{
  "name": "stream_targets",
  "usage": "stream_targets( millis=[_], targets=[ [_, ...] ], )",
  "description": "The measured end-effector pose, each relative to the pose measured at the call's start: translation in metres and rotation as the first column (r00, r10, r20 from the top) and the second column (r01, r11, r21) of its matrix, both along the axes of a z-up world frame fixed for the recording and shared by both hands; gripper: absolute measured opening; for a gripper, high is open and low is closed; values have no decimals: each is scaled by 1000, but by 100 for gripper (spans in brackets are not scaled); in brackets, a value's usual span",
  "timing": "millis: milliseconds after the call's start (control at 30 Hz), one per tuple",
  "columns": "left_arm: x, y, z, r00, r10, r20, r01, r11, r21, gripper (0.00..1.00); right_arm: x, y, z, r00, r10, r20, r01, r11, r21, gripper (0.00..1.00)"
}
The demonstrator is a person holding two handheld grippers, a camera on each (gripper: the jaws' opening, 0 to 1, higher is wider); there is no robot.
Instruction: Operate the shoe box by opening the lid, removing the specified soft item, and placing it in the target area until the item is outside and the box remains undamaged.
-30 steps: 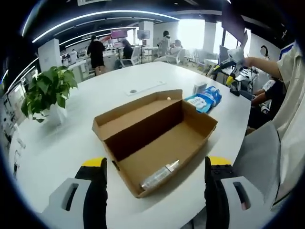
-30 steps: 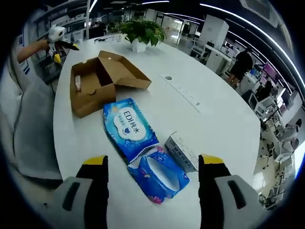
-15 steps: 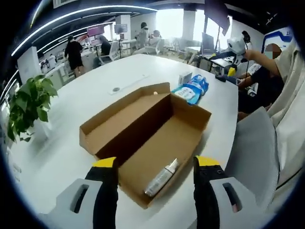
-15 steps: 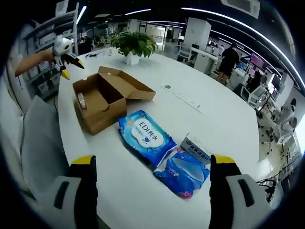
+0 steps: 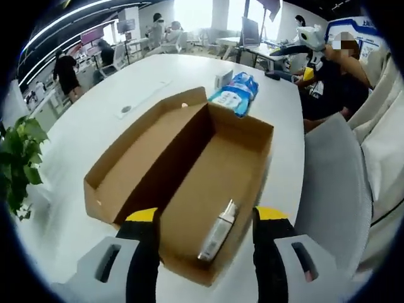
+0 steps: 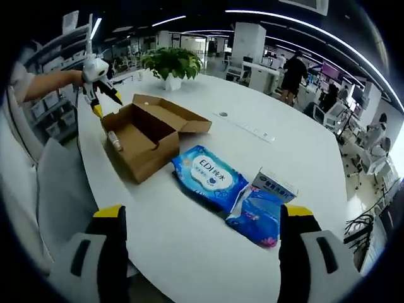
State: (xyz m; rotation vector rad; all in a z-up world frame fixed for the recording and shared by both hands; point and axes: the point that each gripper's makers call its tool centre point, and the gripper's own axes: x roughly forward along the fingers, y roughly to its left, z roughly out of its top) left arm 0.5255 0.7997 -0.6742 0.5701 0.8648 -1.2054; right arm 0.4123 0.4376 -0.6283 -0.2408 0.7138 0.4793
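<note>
- Shoe box (image 5: pixel 208 170): plain brown cardboard, centre of the left gripper view, lid (image 5: pixel 142 158) already folded back flat toward the left of the frame; also seen in the left-centre of the right gripper view (image 6: pixel 146 136). Walls look thin and creasable; judged light, so it is likely to slide if nudged.
- Item in box (image 5: pixel 218 231): a slim, pale, tube-like pack lying along the box floor near the bottom end, just above the left gripper's jaws; also seen as a small pale shape inside the box in the right gripper view (image 6: pixel 114 140). What it is made of is too small to tell. Judged light and yielding, perhaps slick-skinned; best taken across its middle with a gentle squeeze, clear of the box wall.
- Left gripper (image 5: pixel 205 237): jaws apart, empty, straddling the bottom end of the box.
- Right gripper (image 6: pixel 205 237): jaws wide apart, empty, hanging over bare table (image 6: pixel 189 252).
- Blue wipes pack (image 6: pixel 211 177): flat on the table, centre of the right gripper view, well apart from the box.
- Blue tissue pack (image 6: pixel 259 214) and small white carton (image 6: pixel 274 185): touching each other, right of the wipes.
- Potted plant (image 6: pixel 169 63): upper centre, beyond the box.
</note>
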Motion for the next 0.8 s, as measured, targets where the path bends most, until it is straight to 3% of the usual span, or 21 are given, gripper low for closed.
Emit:
stream_targets(
  millis=[333,433,800],
  targets=[
    [2,-2,-14,989,-141,-47,145,985,95,57,-20,12,2,1000,-21,3,21,999,30,96],
    [-1,-1,-21,975,-209,-72,218,964,149,58,-24,14,4,1000,-26,4,26,999,36,96],
    [-7,-4,-45,931,-335,-148,361,904,227,51,-35,25,9,998,-59,15,57,996,69,96]
  ],
)
